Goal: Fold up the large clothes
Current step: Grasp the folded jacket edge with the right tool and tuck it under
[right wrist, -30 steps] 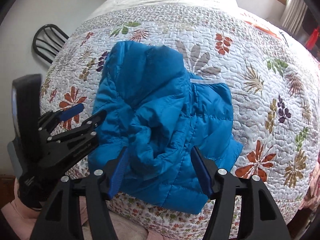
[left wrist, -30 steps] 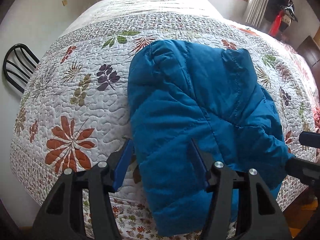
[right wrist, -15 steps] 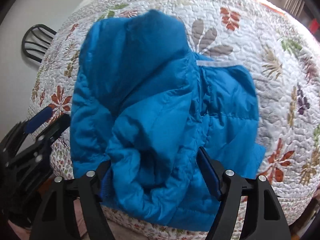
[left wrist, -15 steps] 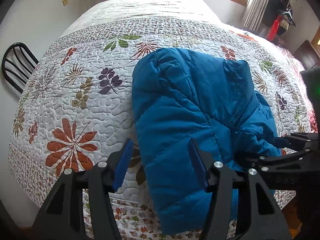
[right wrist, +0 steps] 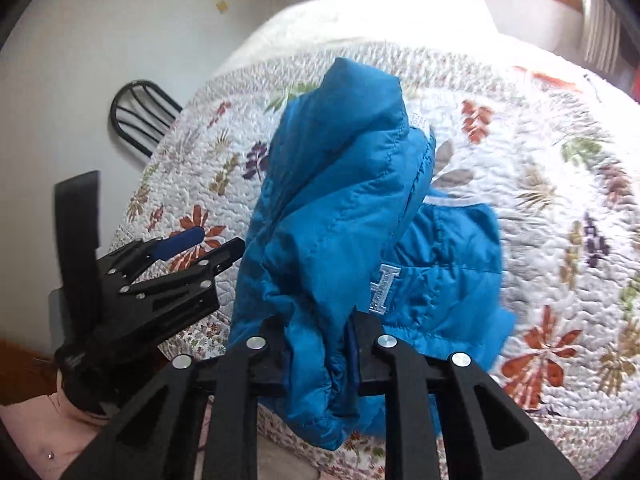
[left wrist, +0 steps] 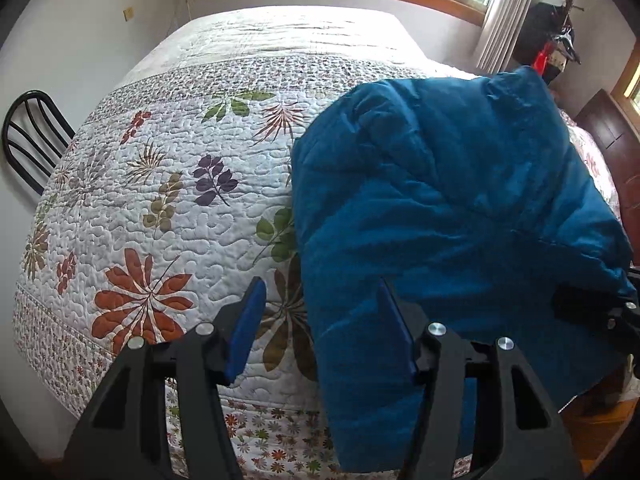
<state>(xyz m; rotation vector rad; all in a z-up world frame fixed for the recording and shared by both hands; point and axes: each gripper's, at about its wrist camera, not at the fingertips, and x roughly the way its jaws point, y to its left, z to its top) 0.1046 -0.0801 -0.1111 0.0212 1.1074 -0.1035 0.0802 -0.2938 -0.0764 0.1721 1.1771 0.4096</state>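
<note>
A blue quilted puffer jacket (left wrist: 440,216) is lifted partly off the floral quilted bed (left wrist: 160,200). In the right wrist view the jacket (right wrist: 332,220) hangs bunched, with a white letter patch showing. My right gripper (right wrist: 320,340) is shut on a thick fold of the jacket near its lower edge. My left gripper (left wrist: 322,320) is open; its right finger (left wrist: 394,328) lies against the jacket's hanging edge and its left finger is over the quilt. The left gripper also shows in the right wrist view (right wrist: 196,248), left of the jacket.
A black metal chair (left wrist: 32,136) stands at the bed's left side by the wall. A window with a curtain (left wrist: 500,12) is at the back right. Dark wooden furniture (left wrist: 612,148) stands at the right. The bed's front edge (left wrist: 120,372) is close below my grippers.
My right gripper has closed on the jacket and raised it, so the jacket stands bunched up off the quilt. The left gripper has stayed open by the jacket's left edge.
</note>
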